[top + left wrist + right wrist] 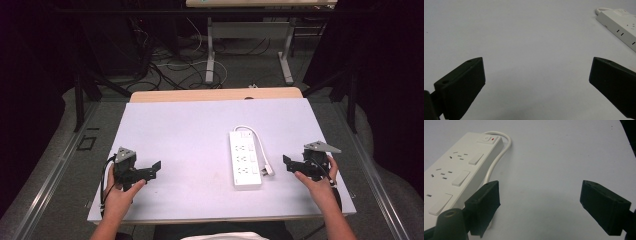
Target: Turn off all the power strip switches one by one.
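Black right gripper (pixel 289 163) sits low over the table (pixel 175 130), held level by the right hand (pixel 316 181), jaws spread wide, nothing between them. One white power strip (pixel 245 159) lies just beside its jaws, cord (pixel 496 160) alongside. Left gripper (pixel 156 167), in the left hand (pixel 120 192), also gapes empty, well apart from the strip.

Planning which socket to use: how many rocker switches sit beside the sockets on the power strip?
3 on the power strip, spaced along its length, one per socket group; a smaller master switch sits at the cord end.
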A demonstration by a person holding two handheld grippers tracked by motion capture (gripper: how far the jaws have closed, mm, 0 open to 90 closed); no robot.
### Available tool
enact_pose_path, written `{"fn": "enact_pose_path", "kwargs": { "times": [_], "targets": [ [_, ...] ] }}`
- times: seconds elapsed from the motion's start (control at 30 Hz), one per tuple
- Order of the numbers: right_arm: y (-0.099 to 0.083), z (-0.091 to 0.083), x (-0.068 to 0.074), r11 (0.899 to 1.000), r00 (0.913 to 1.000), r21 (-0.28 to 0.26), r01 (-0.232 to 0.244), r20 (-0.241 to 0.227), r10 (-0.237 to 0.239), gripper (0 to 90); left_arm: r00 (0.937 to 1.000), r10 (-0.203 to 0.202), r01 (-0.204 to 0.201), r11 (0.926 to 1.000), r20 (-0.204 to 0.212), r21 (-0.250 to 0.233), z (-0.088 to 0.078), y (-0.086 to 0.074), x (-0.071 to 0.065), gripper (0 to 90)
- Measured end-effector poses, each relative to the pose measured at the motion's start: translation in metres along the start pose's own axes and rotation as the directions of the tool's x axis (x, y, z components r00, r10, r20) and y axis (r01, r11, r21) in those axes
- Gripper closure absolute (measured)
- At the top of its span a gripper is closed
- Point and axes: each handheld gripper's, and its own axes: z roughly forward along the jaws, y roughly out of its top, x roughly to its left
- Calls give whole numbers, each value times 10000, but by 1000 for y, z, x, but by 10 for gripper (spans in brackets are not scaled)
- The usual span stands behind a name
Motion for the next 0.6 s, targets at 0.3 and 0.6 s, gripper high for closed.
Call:
{"fn": "enact_pose_path", "kwargs": {
  "times": [0.3,0.6],
  "targets": [
    [4,2,2,9994,9994,341,-84,-343,96,300,10000,-6,7,10000,-67,61,2,-1,2,4],
    [17,8,11,9992,9986,365,159,-505,-140,360,10000,-27,26,10000,-66,-68,-1,-2,3,4]
  ]
}}
